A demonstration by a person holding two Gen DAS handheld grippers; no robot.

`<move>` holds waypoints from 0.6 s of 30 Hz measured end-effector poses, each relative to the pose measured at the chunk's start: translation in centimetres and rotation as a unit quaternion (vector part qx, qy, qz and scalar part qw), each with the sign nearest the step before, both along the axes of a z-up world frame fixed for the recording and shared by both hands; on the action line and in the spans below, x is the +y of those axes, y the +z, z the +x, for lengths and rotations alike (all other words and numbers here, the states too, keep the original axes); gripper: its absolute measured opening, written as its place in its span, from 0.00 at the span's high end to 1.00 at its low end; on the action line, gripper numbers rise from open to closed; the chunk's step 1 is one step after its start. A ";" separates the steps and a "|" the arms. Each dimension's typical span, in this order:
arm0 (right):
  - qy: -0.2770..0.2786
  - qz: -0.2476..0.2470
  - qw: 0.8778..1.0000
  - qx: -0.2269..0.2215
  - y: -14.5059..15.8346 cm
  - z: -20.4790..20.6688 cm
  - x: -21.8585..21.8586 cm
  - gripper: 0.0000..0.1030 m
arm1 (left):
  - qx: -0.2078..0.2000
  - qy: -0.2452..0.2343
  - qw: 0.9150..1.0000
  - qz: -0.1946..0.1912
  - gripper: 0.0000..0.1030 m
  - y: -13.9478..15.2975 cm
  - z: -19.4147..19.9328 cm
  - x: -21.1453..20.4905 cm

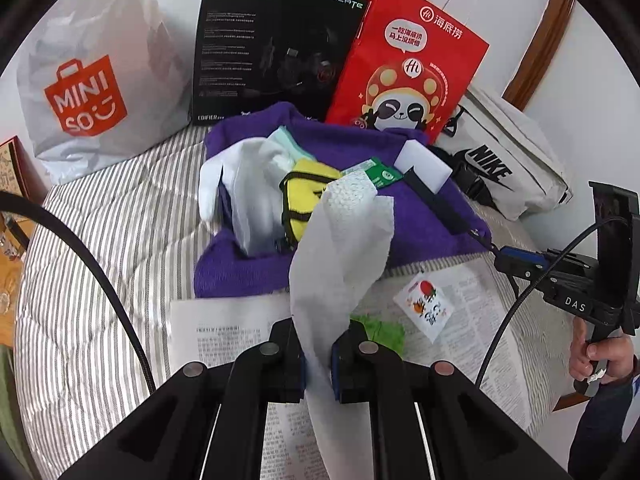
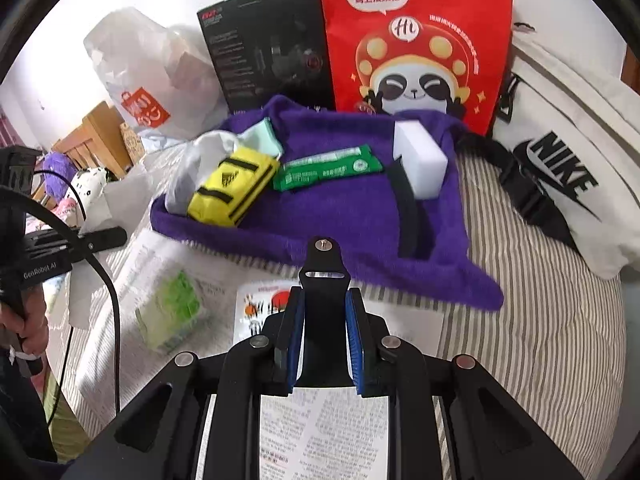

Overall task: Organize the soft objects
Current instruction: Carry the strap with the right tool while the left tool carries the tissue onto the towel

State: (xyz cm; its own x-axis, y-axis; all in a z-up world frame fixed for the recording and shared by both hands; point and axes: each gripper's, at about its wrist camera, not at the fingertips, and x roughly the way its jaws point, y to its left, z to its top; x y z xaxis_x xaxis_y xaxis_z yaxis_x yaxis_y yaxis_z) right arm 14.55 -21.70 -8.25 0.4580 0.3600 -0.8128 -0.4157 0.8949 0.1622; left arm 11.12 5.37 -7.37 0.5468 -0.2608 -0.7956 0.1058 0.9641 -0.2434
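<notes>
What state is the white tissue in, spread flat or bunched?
Bunched: the white tissue hangs crumpled and twisted, lifted off the bed, pinched between the fingers of the left hand-held gripper.

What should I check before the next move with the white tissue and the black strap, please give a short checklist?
1. Left gripper grips the white tissue: ok, its fingers are shut on the lower end.
2. Tissue is lifted free: cannot tell, its upper part hangs in front of the yellow pouch.
3. Right gripper holds the black strap: ok, the strap sits between the blue fingers.
4. Purple towel has room: ok, bare fabric between the green packet and the towel's front edge.
5. White sponge block stays put: cannot tell, a dark band lies against it.
</notes>
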 end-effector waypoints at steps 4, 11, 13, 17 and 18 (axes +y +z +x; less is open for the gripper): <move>0.004 0.002 1.000 -0.005 0.5 1.4 0.5 0.80 | -0.004 -0.001 1.000 0.000 0.91 0.5 0.8 -0.1; 0.002 0.002 1.000 -0.009 0.6 4.4 1.1 0.80 | -0.006 0.001 1.000 0.000 0.91 0.8 2.5 0.1; 0.001 0.001 1.000 -0.005 0.4 5.4 1.1 0.80 | -0.005 0.005 1.000 -0.003 0.91 0.8 3.2 0.2; -0.002 -0.003 1.000 -0.001 -0.4 7.2 1.1 0.80 | 0.000 0.006 1.000 -0.009 0.91 0.4 4.5 0.2; -0.003 -0.005 1.000 0.001 -0.6 7.7 1.2 0.80 | 0.001 0.005 1.000 -0.010 0.91 0.4 4.8 0.1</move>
